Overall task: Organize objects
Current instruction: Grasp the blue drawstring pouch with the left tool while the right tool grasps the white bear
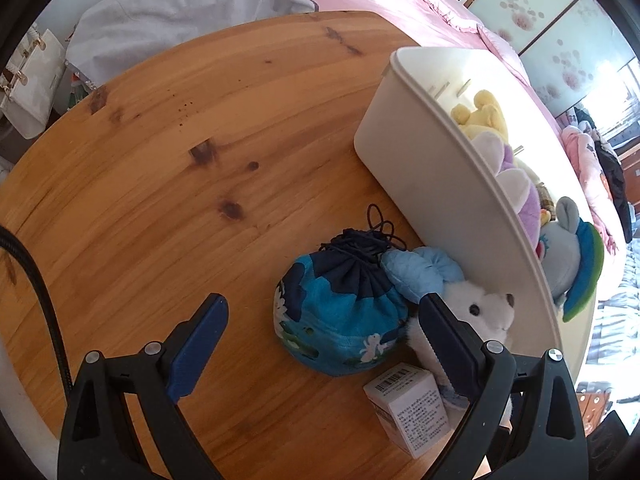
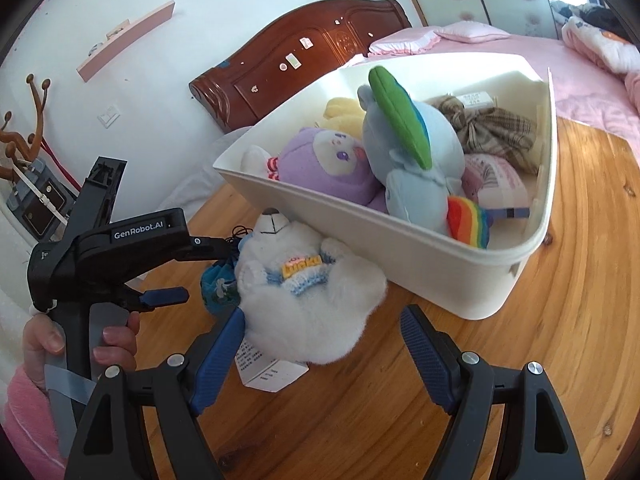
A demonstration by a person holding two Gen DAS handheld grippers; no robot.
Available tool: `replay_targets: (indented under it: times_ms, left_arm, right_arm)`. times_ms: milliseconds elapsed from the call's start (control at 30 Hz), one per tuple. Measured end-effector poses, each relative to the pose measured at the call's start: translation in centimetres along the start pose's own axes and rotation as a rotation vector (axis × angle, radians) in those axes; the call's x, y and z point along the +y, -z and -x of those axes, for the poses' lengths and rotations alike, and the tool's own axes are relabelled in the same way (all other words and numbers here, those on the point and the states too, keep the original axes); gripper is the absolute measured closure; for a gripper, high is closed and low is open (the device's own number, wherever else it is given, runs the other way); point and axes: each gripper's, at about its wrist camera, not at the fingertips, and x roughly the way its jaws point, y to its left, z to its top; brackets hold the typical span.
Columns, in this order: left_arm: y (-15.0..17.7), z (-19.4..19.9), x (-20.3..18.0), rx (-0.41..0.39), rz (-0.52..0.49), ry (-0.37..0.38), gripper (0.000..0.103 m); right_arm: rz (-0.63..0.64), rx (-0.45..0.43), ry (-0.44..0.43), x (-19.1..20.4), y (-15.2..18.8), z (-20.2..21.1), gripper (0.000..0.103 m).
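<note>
Blue pads spread wide on my right gripper (image 2: 322, 350) and my left gripper (image 1: 324, 328) — neither pinches anything. The white bear (image 2: 304, 300) lies against the white bin (image 2: 440, 276), drawstring pouch (image 1: 340, 320) and small carton (image 1: 412, 412) just beside it — more plush toys fill the bin.

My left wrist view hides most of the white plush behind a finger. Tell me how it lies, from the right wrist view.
Observer: The white fluffy plush bear lies belly up on the round wooden table, outside the white plastic bin.
Operator: Report the right gripper.
Observer: The right gripper is open, fingers straddling the bear's lower body.
Operator: Name what fills the bin's far corner.
Observer: A brown plaid cloth pouch.
</note>
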Motion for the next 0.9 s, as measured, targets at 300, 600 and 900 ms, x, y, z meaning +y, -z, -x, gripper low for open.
replay_targets:
  times_ms: [300,600,900]
  left_arm:
    - [0.1,-1.4,0.4,0.040,0.007,-0.013,0.006]
    - [0.3,-1.0,0.4,0.027,0.010,-0.046,0.006]
    - [0.7,-0.4,0.4,0.026,0.016,-0.081,0.006]
  right_arm:
    - [0.001,0.008,-0.025,-0.2,0.6,-0.7,0.020]
    - [0.000,0.011,-0.023,0.0,0.5,-1.9,0.020]
    - [0.020,0.006,-0.027,0.2,0.4,-2.5,0.027]
